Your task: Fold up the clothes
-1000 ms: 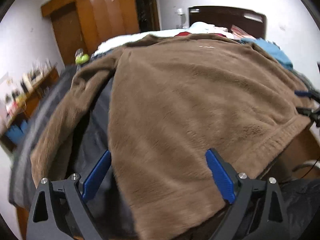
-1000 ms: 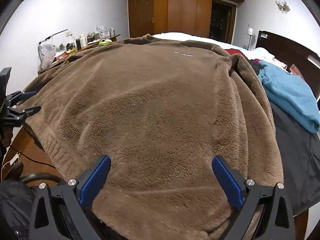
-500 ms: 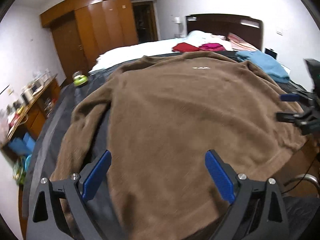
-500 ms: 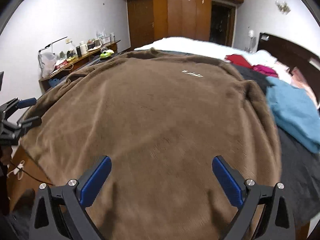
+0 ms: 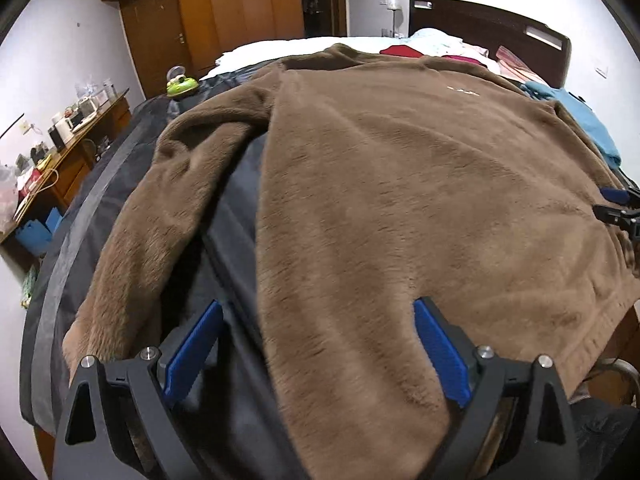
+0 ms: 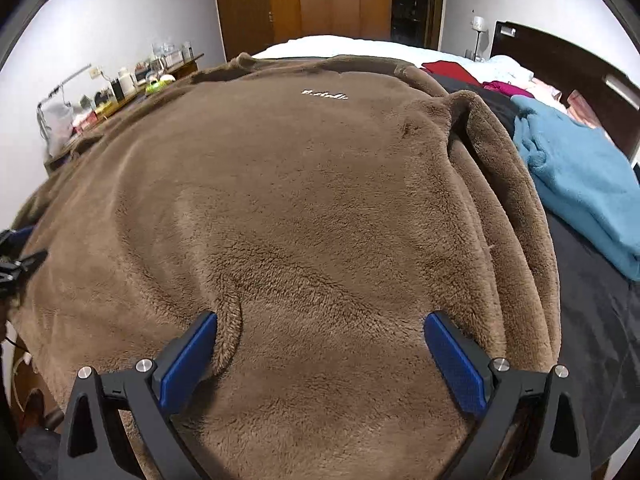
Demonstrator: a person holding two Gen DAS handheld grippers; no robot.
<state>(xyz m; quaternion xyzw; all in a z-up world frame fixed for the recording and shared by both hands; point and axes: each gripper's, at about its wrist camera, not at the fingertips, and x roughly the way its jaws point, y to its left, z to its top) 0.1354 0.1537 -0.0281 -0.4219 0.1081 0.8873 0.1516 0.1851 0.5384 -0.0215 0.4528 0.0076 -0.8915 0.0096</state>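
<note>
Where a dark sheet (image 5: 224, 240) covers the bed (image 6: 360, 42) before a wooden wardrobe (image 5: 224, 12), one brown sweater (image 6: 300, 208) lies flat. The left gripper (image 5: 316, 344) and right gripper (image 6: 320, 350), both spread wide and holding nothing, hover at its hem, one sleeve (image 5: 160, 216) outstretched beside the left one. One blue garment (image 6: 580, 176) lies nearby.
</note>
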